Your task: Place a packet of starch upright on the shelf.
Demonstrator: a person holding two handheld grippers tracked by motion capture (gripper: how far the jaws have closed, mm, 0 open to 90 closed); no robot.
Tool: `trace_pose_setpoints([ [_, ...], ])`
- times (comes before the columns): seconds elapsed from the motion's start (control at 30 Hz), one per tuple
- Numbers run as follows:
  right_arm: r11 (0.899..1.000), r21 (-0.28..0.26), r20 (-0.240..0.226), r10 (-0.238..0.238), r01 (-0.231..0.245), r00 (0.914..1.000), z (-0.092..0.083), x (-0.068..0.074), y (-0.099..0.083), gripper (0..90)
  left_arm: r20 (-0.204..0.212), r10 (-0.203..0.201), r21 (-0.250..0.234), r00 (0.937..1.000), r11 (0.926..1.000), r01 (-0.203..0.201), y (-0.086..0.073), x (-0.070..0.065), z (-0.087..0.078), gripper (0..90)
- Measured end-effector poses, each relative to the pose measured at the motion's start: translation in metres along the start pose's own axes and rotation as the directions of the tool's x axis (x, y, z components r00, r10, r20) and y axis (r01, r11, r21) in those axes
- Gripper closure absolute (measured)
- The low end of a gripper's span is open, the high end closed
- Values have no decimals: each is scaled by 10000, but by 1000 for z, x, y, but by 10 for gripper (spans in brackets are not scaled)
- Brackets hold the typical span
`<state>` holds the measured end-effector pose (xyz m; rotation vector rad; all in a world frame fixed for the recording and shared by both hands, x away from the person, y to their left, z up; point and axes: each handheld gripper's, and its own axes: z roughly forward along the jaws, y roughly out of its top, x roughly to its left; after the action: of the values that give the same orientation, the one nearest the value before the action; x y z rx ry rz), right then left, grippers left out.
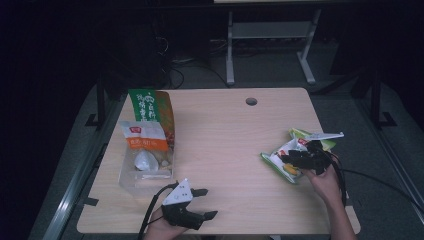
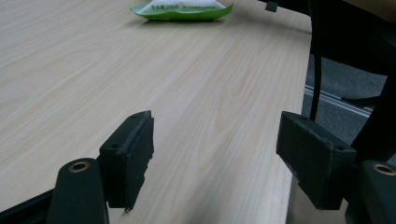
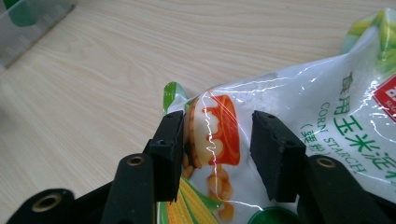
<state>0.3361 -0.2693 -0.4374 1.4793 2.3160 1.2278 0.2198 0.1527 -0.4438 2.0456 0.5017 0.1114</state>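
Corn starch bag [image 3: 299,121] lies at the desk's [image 1: 235,145] right edge, its corner between my right hand-held gripper's [image 3: 217,154] jaws, not quite pinched yet. Next I'd squeeze firmly and lift toward the bin [image 1: 145,172]; the left hand-held gripper [image 2: 215,158] is open and empty.

Right gripper [image 3: 217,154] jaws straddling corn starch bag [image 3: 299,116]; left pad touching

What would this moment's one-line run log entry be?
right gripper: straddling corn starch bag corner | left gripper: open, idle above table
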Motion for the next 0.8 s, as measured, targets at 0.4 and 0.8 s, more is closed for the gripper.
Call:
trace_pose_setpoints([
  [0.4,9989,270,-455,-365,378,9983,7,23,-1,576,-4,-30,-20,10000,10000,30,0,-1,0,272],
  [0.8,9987,418,-632,-248,275,9977,3,27,-1,515,-88,57,-56,9999,10000,-57,1,0,-3,272],
])
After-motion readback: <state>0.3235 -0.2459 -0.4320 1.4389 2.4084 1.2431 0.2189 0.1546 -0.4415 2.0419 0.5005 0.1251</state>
